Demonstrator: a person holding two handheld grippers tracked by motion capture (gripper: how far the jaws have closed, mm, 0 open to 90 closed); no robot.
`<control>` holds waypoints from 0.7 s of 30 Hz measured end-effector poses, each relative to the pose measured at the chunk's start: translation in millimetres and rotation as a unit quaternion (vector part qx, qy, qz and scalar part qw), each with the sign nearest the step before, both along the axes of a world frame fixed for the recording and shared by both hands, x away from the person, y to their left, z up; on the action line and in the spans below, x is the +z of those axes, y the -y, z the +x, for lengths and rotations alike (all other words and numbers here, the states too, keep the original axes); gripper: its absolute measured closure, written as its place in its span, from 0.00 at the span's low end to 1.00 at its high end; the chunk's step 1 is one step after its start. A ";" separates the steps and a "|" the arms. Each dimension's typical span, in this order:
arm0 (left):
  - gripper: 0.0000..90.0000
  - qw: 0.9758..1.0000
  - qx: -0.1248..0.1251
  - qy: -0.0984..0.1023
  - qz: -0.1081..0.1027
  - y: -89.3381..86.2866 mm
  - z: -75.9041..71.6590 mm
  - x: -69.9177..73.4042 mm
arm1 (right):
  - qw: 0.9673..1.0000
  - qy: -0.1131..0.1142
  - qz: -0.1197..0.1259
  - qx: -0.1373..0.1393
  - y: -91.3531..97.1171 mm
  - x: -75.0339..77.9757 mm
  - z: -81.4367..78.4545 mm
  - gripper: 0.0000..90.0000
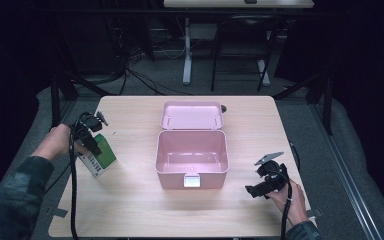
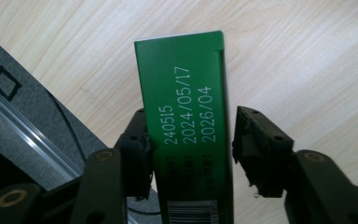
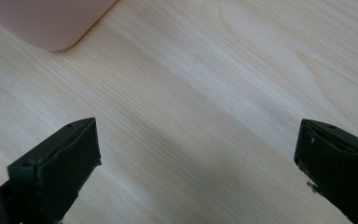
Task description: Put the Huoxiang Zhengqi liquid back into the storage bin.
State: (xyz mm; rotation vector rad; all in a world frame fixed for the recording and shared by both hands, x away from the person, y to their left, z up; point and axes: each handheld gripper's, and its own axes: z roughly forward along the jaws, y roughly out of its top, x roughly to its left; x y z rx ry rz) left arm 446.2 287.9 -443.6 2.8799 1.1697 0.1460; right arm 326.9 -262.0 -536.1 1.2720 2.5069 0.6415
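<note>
Flanking pink box (image 1: 192, 159): both grippers.

High view: fixed camera above person's side, looking forward and down, taking in whole tabletop (image 1: 130, 210) from a distance, dark floor and desk legs beyond. Left gripper view: camera behind fingers (image 2: 135, 149), facing down, very close to green carton (image 2: 186, 116), tabletop edge at its left. Right gripper view: close above bare tabletop, pink box (image 3: 46, 23) corner at top left. All three views share the pale wood surface.
</note>
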 end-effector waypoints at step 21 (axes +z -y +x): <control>0.70 1.000 -0.008 -0.023 0.017 7.7 2.9 -1.5 | 1.000 -0.003 -0.011 0.001 0.3 -0.3 0.1 0.00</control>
